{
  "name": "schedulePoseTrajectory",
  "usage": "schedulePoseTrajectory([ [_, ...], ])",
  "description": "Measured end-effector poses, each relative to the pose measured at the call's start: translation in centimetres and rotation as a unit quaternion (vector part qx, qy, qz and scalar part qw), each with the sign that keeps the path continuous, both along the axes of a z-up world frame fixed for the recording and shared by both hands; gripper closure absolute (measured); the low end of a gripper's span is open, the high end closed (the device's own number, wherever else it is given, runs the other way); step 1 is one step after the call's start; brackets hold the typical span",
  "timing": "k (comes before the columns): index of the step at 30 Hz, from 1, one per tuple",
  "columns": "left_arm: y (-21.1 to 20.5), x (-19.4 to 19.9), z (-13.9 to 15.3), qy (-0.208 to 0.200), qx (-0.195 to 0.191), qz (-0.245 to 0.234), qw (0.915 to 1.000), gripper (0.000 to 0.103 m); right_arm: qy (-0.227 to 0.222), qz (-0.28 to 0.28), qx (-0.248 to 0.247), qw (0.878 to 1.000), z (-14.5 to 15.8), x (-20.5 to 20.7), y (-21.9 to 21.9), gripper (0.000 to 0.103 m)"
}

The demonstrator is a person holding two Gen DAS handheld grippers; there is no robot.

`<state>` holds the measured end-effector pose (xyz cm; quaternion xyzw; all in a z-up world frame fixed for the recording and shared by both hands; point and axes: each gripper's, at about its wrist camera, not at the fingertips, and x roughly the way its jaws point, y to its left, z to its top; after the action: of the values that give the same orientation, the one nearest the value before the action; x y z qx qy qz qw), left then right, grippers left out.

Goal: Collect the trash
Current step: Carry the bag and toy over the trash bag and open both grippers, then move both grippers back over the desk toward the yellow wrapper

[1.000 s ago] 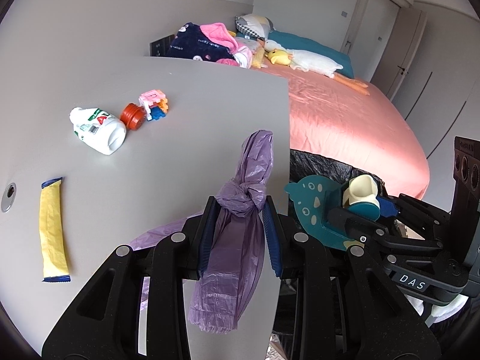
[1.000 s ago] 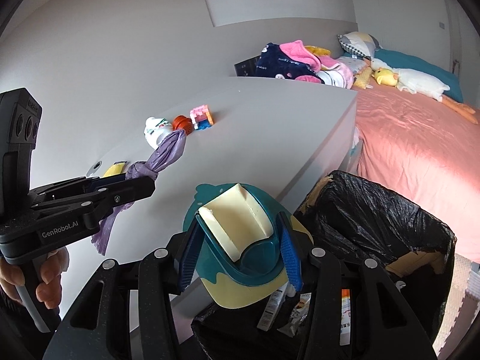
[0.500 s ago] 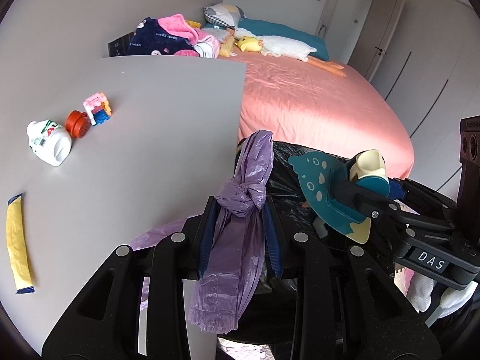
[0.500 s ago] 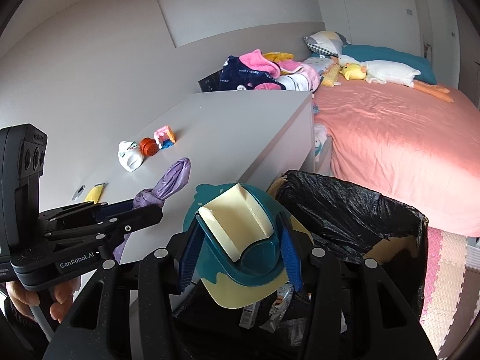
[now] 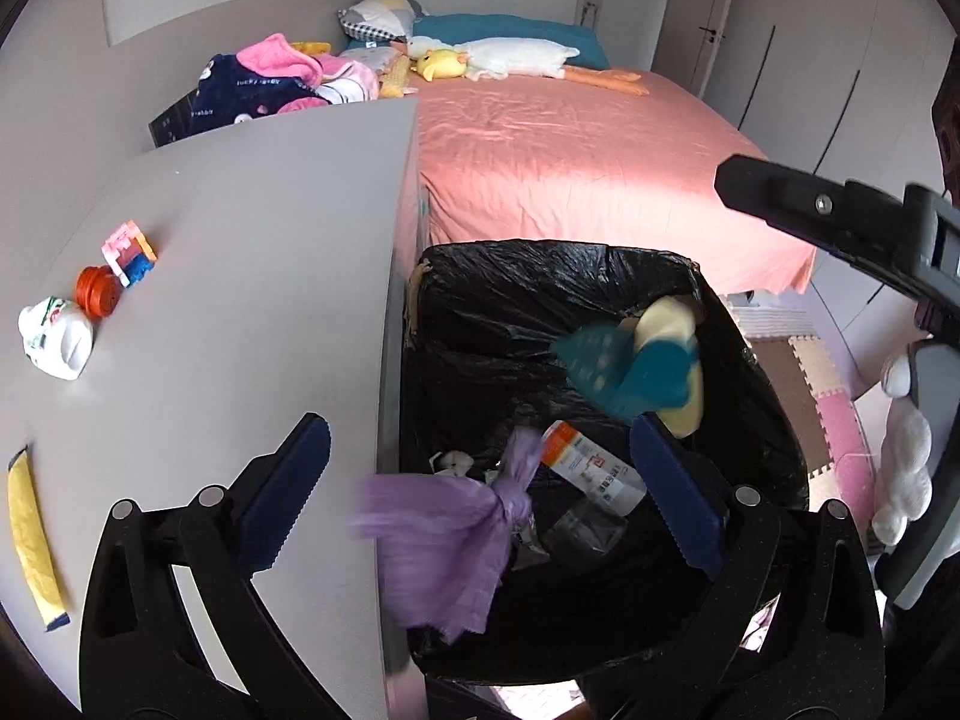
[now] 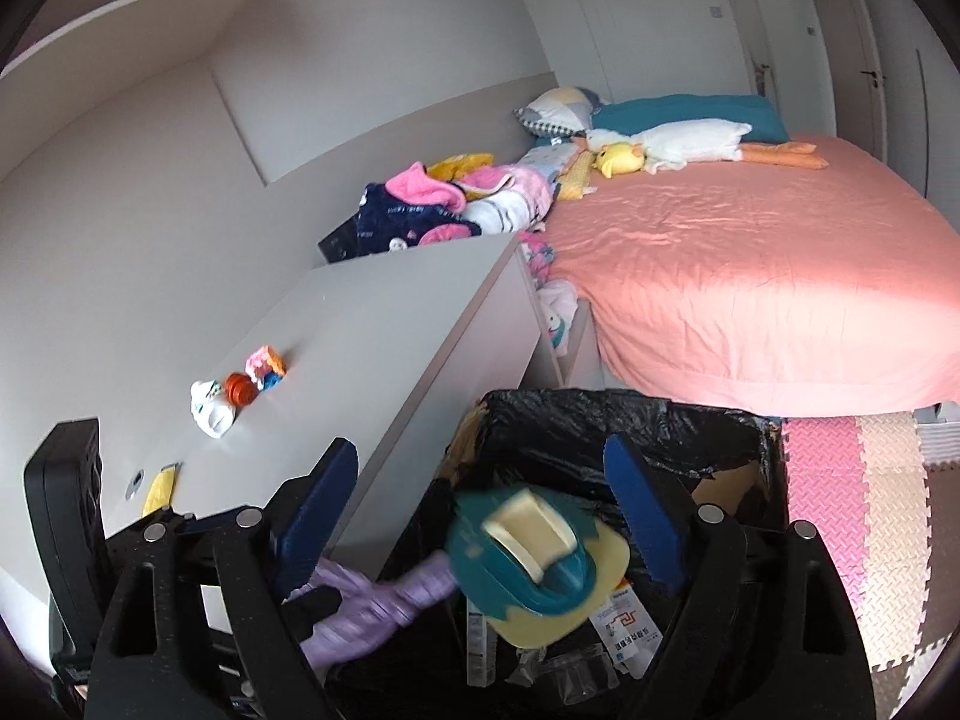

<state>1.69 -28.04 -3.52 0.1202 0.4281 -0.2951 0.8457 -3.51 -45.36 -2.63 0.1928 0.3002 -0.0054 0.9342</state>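
L gripper (image 5: 480,468) & R gripper (image 6: 480,504) wide, gripping nothing, above black-lined bin (image 5: 774,420). Purple bag (image 5: 444,540) & teal toy (image 6: 534,564) blurred over bin mouth. Yellow wrapper (image 5: 30,534) on desk (image 5: 252,228) beside bin.

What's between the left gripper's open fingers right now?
In the left wrist view, the knotted purple bag, blurred, above the black-lined trash bin; neither finger visibly touches it.

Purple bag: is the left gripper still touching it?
Apart. In the left wrist view the left gripper is wide open, and the blurred purple bag sits between its fingers with gaps on both sides, over the bin.

a home bedroom: pink bed (image 5: 576,162), plush goose (image 5: 510,57).
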Motion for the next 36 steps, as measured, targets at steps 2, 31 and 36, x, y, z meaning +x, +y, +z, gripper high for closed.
schedulePoseTrajectory([
  [2,0.1,0.1,0.0,0.003,-0.006,0.000,1.0000,0.006,-0.002,-0.004,-0.001,1.000,0.1,0.0,-0.2,0.019],
  [31,8.0,3.0,-0.3,0.007,-0.001,0.108,0.9941,0.006,0.016,0.075,-0.013,0.997,-1.0,3.9,7.4,0.019],
  [36,10.5,3.9,-0.4,0.010,-0.007,0.134,0.9909,0.006,0.022,0.096,-0.017,0.995,-1.3,5.2,9.8,0.019],
])
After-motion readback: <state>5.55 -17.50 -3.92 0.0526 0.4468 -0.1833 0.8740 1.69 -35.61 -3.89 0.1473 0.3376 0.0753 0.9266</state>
